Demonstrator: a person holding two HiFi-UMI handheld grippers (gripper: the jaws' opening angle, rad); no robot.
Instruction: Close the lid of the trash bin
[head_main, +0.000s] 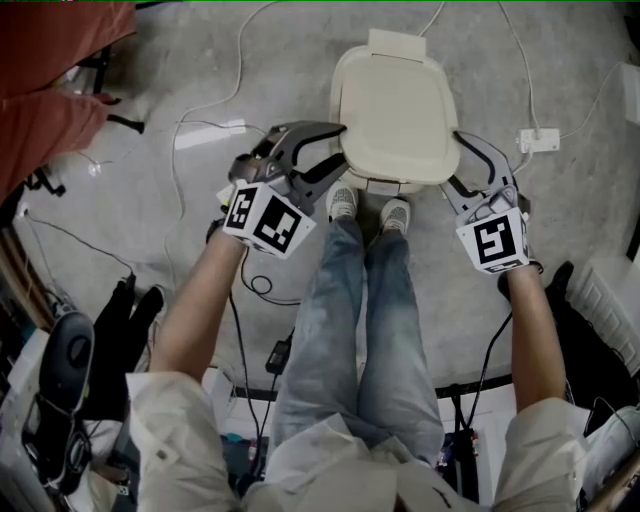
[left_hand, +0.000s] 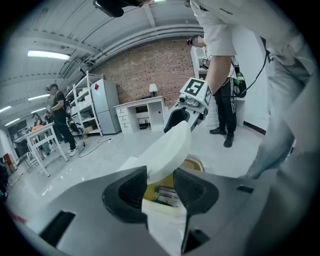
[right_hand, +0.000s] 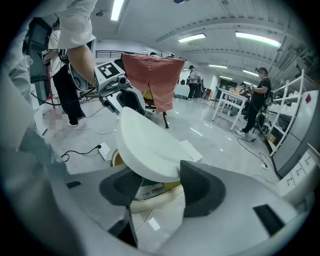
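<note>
now | trash bin (left_hand: 165, 225): lid (head_main: 395, 110) tilted up, packaging (left_hand: 168, 195) inside | left hand-held gripper (head_main: 330, 148), right hand-held gripper (head_main: 458, 162): parted, lid rim between

Left tool (head_main: 335, 150) and right tool (head_main: 458, 160) out front, tilted downward, both jaws apart.

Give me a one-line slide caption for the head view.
Top-down: left gripper and right gripper, jaws apart, straddle opposite side edges of the cream plastic trash bin lid.
</note>
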